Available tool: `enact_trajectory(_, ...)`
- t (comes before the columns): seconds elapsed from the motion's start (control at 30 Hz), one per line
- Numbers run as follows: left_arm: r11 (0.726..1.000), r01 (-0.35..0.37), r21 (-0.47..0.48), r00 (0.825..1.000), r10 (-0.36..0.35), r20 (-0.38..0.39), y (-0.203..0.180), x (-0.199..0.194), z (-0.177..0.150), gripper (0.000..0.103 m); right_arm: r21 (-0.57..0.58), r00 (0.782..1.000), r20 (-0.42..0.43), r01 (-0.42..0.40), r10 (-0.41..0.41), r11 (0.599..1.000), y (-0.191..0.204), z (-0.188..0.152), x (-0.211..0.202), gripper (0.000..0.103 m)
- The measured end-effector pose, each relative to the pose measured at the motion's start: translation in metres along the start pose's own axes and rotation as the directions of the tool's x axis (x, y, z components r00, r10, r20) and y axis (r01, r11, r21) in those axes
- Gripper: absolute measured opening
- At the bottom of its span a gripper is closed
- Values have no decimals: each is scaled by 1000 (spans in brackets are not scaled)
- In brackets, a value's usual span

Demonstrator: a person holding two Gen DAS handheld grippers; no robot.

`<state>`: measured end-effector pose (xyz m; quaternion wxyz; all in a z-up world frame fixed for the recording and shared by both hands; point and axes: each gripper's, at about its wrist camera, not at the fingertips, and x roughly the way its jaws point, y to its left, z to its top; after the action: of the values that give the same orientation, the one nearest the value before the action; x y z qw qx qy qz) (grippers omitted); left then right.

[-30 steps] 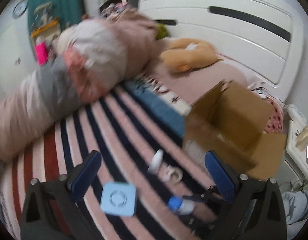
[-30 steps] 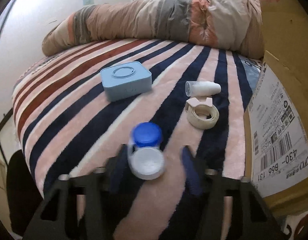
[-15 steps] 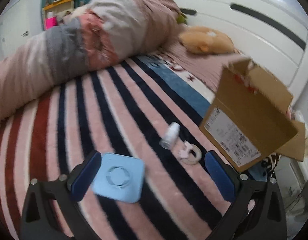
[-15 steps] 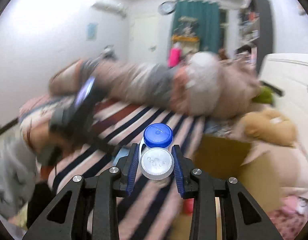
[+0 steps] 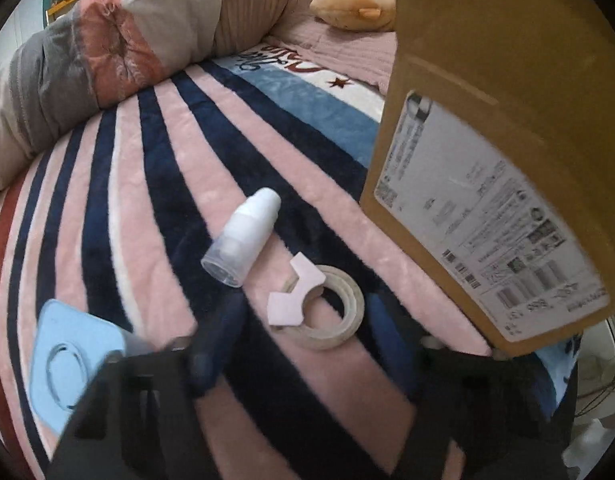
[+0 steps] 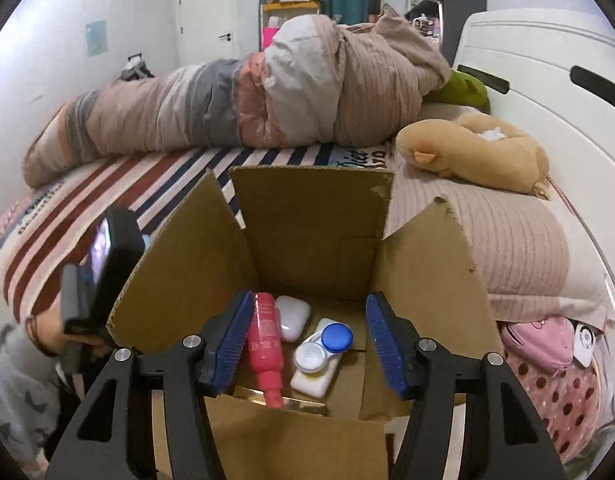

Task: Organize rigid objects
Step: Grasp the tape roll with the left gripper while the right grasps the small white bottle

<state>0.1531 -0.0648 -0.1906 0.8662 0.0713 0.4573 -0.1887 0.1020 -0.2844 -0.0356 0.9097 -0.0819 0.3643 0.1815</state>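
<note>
My right claw (image 6: pixel 305 344) hangs over the open brown cardboard box (image 6: pixel 311 240), its blue-padded fingers spread apart with nothing between them. Directly below, on the box floor, lies the contact-lens case with one blue and one white cap (image 6: pixel 325 346), resting on a flat white rectangular case (image 6: pixel 313 380); beside them are a pink plastic bottle (image 6: pixel 265 344) lying on its side and a white rounded earbud case (image 6: pixel 292 317). I judge the lens case is delivered, and the claw stays wide so it can lift clear of the flaps.

My left claw (image 5: pixel 303 336) is low over the pink-and-navy striped blanket (image 5: pixel 155 184) on the bed, fingers spread and blurred, straddling the cream roll of tape with a pink tab (image 5: pixel 319 308), which lies flat between them. I take the tape as the next pick. It is not gripped yet.

Just beyond the tape lies a small white pump bottle with a clear cap (image 5: pixel 243 240), on its side and close enough to be nudged. A light-blue square plastic box (image 5: pixel 73 360) sits off to the left, partly behind the claw's frame. The cardboard box's labelled wall stands close on the right, which leaves little room on that side. A rolled quilt (image 6: pixel 235 100) and a tan plush toy (image 6: pixel 475 152) lie farther up the bed, well clear.
</note>
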Motion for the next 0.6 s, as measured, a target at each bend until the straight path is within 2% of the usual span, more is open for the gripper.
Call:
enact_trajectory(0.03,1000,-8,2,1000,8,8,0,0,-1,43,2,1000,6,2,-2,1000,1,-2,-3,55)
enact_trajectory(0.07,1000,-6,2,1000,6,17,0,-1,-2,40,3,1000,10,0,0,1000,2,-3,-6,55)
enact_trajectory(0.2,999,-33,19,999,33,26,5,-15,-2,40,-2,999,39,-30,30,1000,11,0,-15,55)
enact_trajectory(0.3,997,-73,16,996,72,54,17,-49,2,40,-25,989,95,-108,110,994,27,6,-29,55)
enact_trajectory(0.37,990,-138,17,987,136,91,28,-83,8,40,-67,977,132,-159,167,985,45,10,-41,55)
enact_trajectory(0.4,979,-204,9,972,202,117,34,-104,13,40,-97,971,144,-176,189,980,58,12,-46,55)
enact_trajectory(0.43,971,-238,-1,963,236,132,39,-119,17,40,-125,966,149,-192,210,973,70,12,-48,55)
enact_trajectory(0.47,968,-252,-18,956,252,153,45,-143,24,40,-159,958,141,-226,249,961,84,11,-50,55)
enact_trajectory(0.6,977,-214,-20,956,214,201,46,-200,46,40,-230,918,29,-380,396,896,142,-6,-31,55)
